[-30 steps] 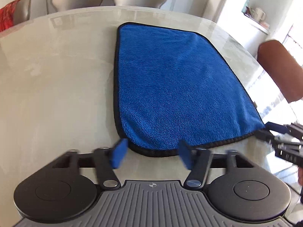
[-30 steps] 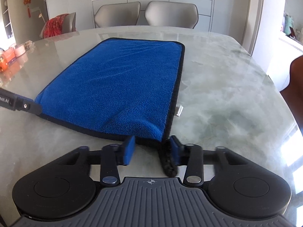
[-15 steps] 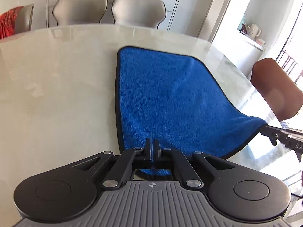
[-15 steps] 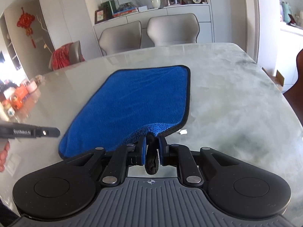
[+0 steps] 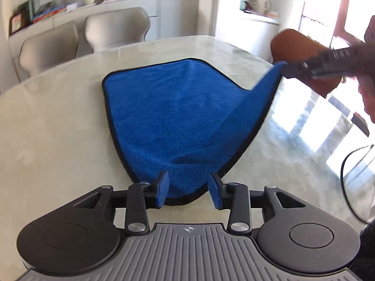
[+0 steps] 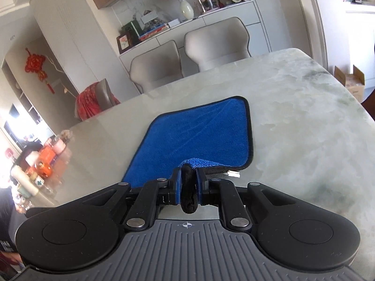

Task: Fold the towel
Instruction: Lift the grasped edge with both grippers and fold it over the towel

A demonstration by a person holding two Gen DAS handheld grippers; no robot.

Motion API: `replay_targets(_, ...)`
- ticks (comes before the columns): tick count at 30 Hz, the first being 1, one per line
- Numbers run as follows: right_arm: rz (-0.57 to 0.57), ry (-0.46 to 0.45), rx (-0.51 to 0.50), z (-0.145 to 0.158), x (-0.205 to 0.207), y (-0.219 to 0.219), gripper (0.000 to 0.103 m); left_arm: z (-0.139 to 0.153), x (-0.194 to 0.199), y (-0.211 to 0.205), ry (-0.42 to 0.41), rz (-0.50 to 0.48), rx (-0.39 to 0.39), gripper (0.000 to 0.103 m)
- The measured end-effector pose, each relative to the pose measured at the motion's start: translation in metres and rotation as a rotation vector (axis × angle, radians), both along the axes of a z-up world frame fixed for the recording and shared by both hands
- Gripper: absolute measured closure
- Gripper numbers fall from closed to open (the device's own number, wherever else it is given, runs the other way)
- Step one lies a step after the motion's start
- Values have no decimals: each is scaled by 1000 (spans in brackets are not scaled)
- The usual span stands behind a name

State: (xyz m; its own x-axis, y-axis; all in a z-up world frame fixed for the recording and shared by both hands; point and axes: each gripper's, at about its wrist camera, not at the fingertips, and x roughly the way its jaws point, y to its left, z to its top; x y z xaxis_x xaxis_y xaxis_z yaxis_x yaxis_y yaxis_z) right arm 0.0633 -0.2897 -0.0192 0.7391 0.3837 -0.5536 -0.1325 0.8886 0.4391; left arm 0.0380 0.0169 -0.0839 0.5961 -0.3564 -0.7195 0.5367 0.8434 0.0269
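Marble table bears towel; 2 grey chairs behind.

Towel on the desk, chairs behind

The towel lies on the desk; two chairs stand behind it, a jar cluster at the desk's left edge.

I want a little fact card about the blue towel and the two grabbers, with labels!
towel: blue towel, black edging, far part flat on the marble table
right hand-held gripper: shut on one near corner, corner lifted off the table
left hand-held gripper: jaws opening, the other near corner lies between the pads, not pinched
fold: not made yet
behind the table: two pale chairs
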Motion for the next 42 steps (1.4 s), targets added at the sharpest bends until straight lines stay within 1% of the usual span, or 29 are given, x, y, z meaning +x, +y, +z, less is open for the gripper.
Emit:
replay_targets(1, 1, 1, 13, 2, 1, 0, 90, -1, -1, -4, -11, -21, 22, 62)
replay_targets(2, -1, 1, 26, 3, 1, 0, 90, -5, -2, -11, -21, -58, 60, 62)
replay_targets(4, -3, 7, 57, 5, 3, -2, 90, -11, -1, -20, -18, -94, 90, 62)
replay_targets(11, -23, 29, 138, 8, 12, -9, 90, -23, 4, -34, -20, -122, 146, 63)
replay_targets(13, -27, 30, 160, 9, 12, -11, 90, -26, 7, -34, -15, -115, 163, 69)
replay_targets(14, -28, 31, 173, 9, 12, -12, 90, -28, 11, -33, -3, -100, 159, 76)
replay_targets(15, -30, 33, 183, 10, 12, -13, 90, -28, 15, -30, 15, -86, 139, 85)
replay_targets(16, -31, 35, 190, 10, 11, -14, 90, -29, 20, -27, 32, -72, 117, 89)
replay_targets(17, -32, 38, 197, 10, 11, -14, 90, -29, 22, -25, 36, -59, 104, 96)
replay_targets(18, -34, 39, 199, 10, 11, -15, 90, -26, 24, -23, 29, -42, 90, 99)
replay_targets(21, -42, 42, 191, 10, 10, -17, 90, -19, 25, -21, -12, -15, 85, 101)
replay_targets(23, -51, 45, 191, 9, 9, -19, 89, -11, 26, -15, -36, 20, 63, 101)
replay_targets(24, -55, 47, 184, 9, 10, -19, 89, -6, 27, -10, -42, 44, 43, 101)
replay_targets(28, -62, 59, 121, 9, 14, -17, 89, 15, 39, 2, -44, 74, -11, 101)
replay_targets(32, -51, 60, 57, 16, 18, -12, 89, 38, 48, 9, -61, 79, -50, 101)
replay_targets(34, -44, 61, 23, 21, 20, -9, 89, 47, 50, 11, -85, 76, -50, 101)
replay_targets(37, -31, 68, -25, 24, 28, -7, 89, 58, 62, 9, -105, 34, -23, 101)
replay_targets(40, -23, 80, -52, 23, 49, -7, 89, 59, 77, 5, -118, 11, 9, 101)
replay_targets(42, -21, 80, -67, 23, 67, -7, 89, 62, 99, 2, -132, 4, 27, 101)
